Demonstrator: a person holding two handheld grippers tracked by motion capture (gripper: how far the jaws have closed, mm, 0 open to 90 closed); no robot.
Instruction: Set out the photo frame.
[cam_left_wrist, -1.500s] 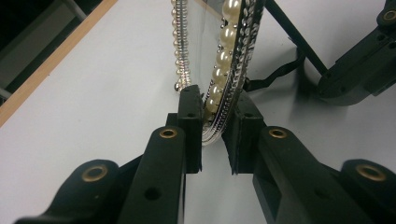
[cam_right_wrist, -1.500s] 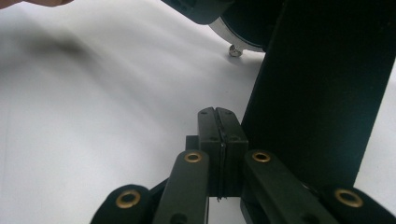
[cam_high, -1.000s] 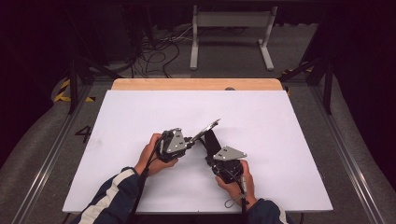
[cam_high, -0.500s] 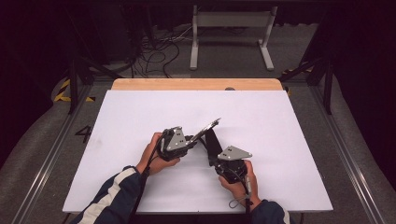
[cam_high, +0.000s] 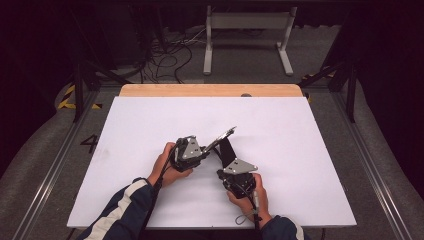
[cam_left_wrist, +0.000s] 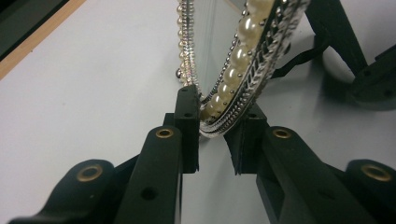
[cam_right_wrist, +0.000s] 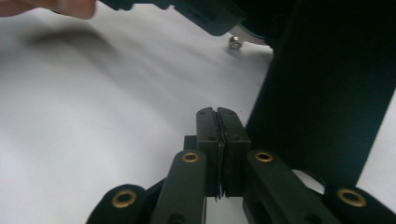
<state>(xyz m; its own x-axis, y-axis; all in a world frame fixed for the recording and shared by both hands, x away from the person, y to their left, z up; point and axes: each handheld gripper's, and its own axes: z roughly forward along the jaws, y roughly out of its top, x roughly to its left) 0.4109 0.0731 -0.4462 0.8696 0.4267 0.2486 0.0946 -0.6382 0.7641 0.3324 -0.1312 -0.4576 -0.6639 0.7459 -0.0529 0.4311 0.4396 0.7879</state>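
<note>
- Seen from above, a white-topped bench (cam_high: 300, 150) with a strip of pale wood along its far edge holds two hand-held black grippers near its middle, close to each other.
- The left gripper (cam_left_wrist: 215, 135), held in a hand (cam_high: 167, 167) with a dark sleeve striped in white, has its jaws around the lower rim of a round, pearl-and-silver-beaded frame with a mirrored face (cam_left_wrist: 243, 74).
- In the left gripper view the frame stands on edge between the two black jaws; the pearl rim touches the left jaw, and the jaws have just been closing a little. Whether the right jaw presses on it is hard to tell, though it looks pinched.
- From above the frame (cam_high: 222, 136) tilts up and away from the left gripper, over the bench's centre.
- The right gripper (cam_right_wrist: 223, 154), held in the other hand (cam_high: 247, 197), has its jaws pressed flat together on a thin black strap (cam_high: 227, 150) whose end runs between the pads.
- The strap rises as a broad dark band (cam_right_wrist: 327, 93) at the right of the right gripper view.
</note>
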